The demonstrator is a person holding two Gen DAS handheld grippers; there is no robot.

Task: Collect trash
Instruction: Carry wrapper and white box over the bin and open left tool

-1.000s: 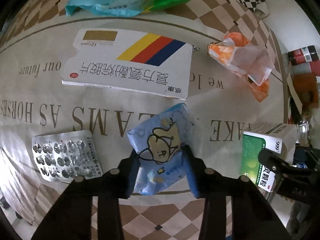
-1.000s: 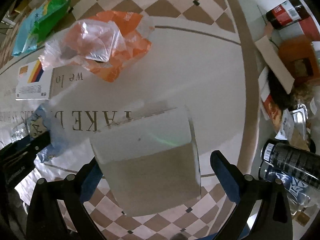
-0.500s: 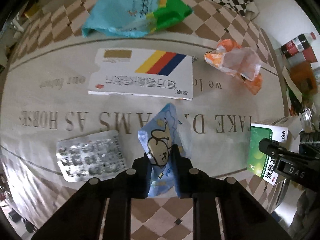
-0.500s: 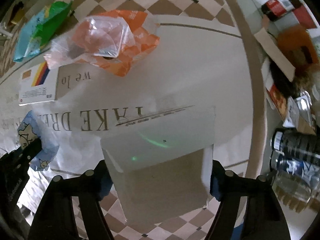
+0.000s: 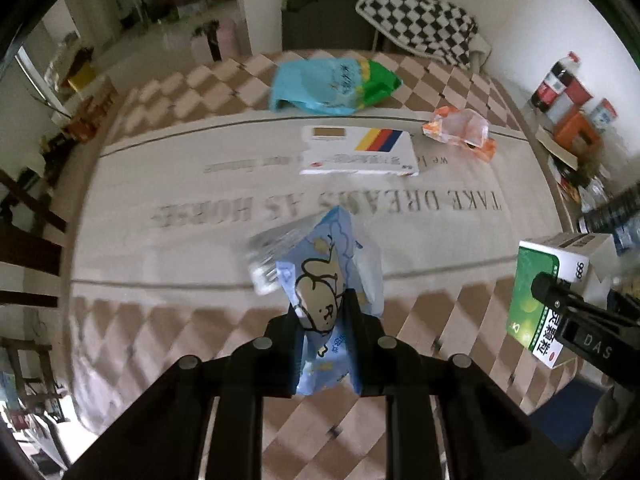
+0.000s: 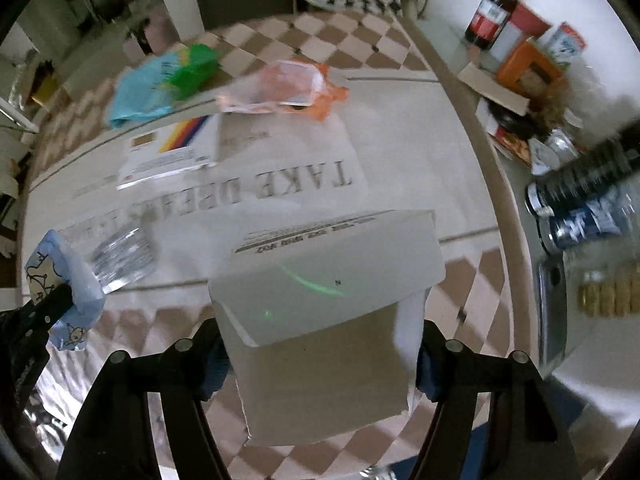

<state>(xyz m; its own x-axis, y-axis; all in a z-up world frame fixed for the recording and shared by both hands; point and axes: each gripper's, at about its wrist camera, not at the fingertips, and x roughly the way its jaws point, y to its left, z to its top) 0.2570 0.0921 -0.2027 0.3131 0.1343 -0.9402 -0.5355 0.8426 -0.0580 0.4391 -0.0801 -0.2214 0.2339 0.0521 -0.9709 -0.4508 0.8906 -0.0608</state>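
Both pieces of trash now up off the surface, where a second ago each sat low against the printed cloth with the claws only coming around them. Left claw clenched tight on the blue cartoon wrapper, pinched thin between the fingers and hanging clear above the checked border. Right claw, wide open a second ago, now grasping the white-and-green medicine box, pads pressing its two sides and still squeezing in a little. Meaning for the job, by judgement: two items secured at once and ready to carry off to wherever the rubbish goes.

Left behind on the cloth: the flat striped medicine carton, the orange crumpled wrapper, the teal and green bag, and the foil blister pack.

No bin or trash bag anywhere in either view, so the drop point unknown. Blister pack smeared by motion and half covered by the wrapper from the left view. Box face toward the right camera blank and washed out; its green label readable only from the left view. Right-side clutter of bottles and boxes blurred.
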